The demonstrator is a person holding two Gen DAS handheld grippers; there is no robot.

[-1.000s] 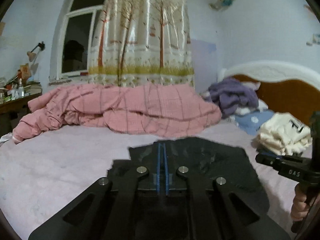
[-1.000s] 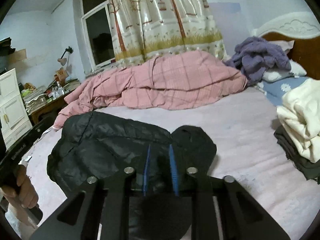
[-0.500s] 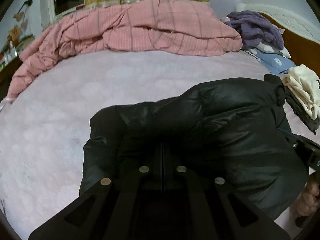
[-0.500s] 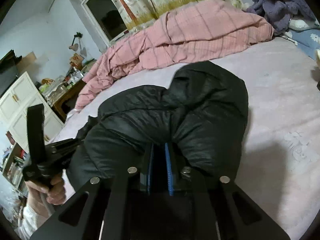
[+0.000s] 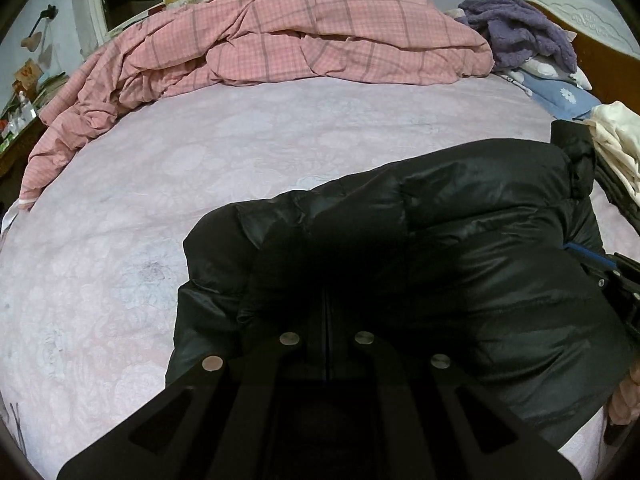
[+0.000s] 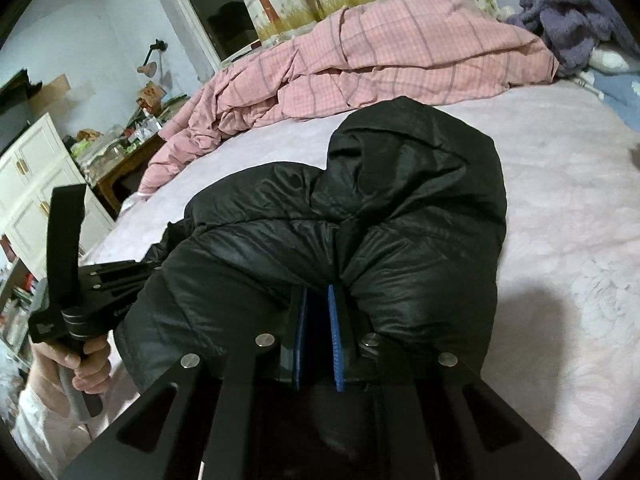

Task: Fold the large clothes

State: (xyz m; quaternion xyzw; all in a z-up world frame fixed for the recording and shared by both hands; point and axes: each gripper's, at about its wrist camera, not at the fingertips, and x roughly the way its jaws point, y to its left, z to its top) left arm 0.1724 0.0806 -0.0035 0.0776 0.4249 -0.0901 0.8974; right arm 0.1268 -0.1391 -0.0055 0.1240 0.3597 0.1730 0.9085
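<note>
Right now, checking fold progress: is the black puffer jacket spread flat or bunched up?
Bunched up. The black puffer jacket mounds on the bed sheet, hood humped, with both grippers clamped on its near edge.

Left tongs [image 5: 327,320]: tips buried in black puffer jacket [image 5: 420,264], unseen. Right tongs [image 6: 319,304]: blue pads' [image 6: 333,332] front ends hidden under jacket folds. Cream garment [image 5: 618,148]: cut by frame edge. Clutter on tabletop [image 6: 116,140]: too small to identify.

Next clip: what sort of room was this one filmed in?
Almost certainly a home bedroom. A black puffer jacket lies on a bed with a pink sheet; a pink checked duvet is bunched along the far side, a carved headboard stands at right, and a curtained window is behind.
</note>
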